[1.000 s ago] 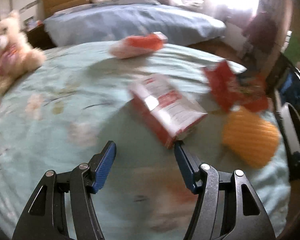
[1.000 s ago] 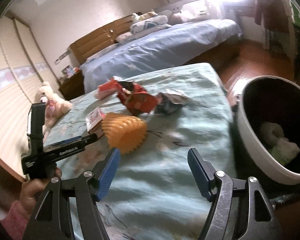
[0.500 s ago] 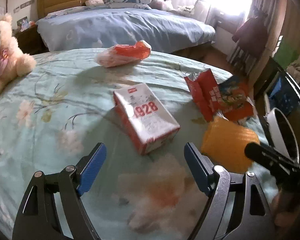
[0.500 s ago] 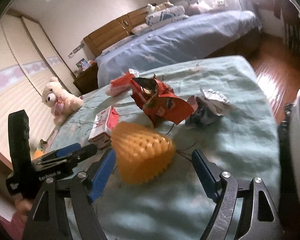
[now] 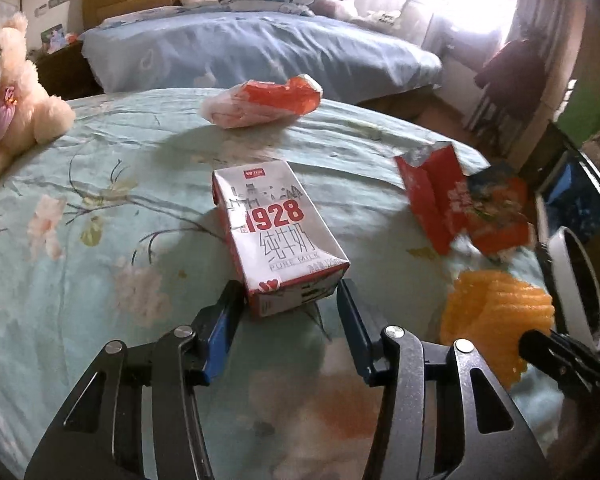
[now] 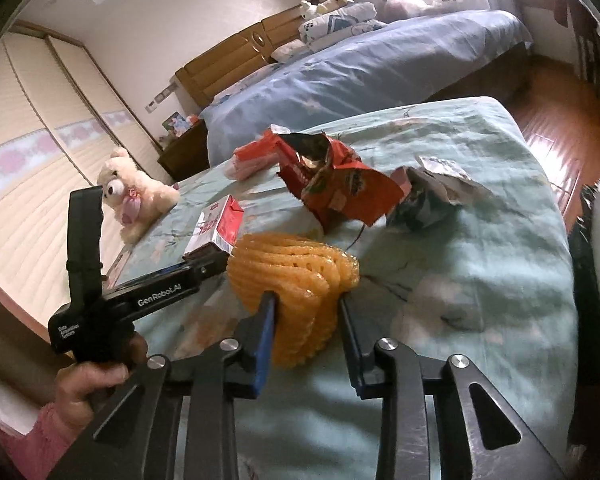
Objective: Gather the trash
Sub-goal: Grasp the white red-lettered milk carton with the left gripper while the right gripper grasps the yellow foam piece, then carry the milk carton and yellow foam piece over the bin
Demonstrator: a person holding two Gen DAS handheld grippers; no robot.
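A: A bedroom; a flowered sheet (image 5: 100, 184) with trash on it?
B: Yes; the left gripper (image 5: 290, 300) is closing around the milk carton's (image 5: 278, 232) near end; the right gripper (image 6: 306, 308) is closing, squeezing the orange foam net (image 6: 296, 276).

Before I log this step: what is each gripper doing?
Left gripper: closing around the milk carton, pads at its sides.
Right gripper: closing on the orange foam net, pads pressing it.
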